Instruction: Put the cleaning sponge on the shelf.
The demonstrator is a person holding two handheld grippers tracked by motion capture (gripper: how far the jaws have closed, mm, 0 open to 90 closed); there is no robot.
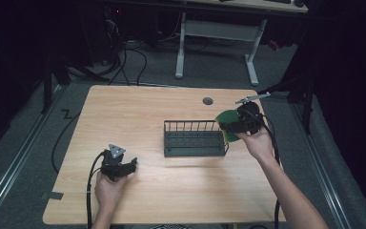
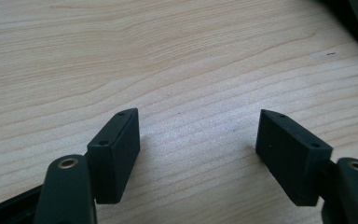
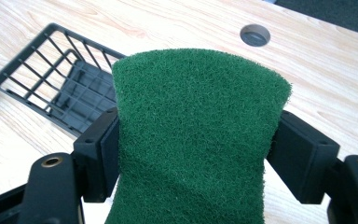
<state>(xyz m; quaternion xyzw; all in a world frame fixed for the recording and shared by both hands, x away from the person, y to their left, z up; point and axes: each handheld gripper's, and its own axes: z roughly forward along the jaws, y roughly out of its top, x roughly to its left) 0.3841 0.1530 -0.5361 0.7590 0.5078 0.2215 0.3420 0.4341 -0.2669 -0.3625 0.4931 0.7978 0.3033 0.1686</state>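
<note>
Right gripper clamps a green scouring pad beside a dark wire basket; left gripper rests released; nothing carries readable writing.

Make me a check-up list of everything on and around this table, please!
Surface: light wooden table, bare wood, with a round hole near its far edge.
Job's things: dark wire basket sits mid-table, looks empty; green scrubbing pad is held off the table by the basket's right end.
Clutter: nothing seen.
Grippers: left gripper open, low over bare wood; right gripper shut on the pad, squeezing its sides.
Cables: one black cable trails from the left gripper, another from the right.
Surroundings: grey floor, a white-legged desk behind, loose floor cables.
</note>
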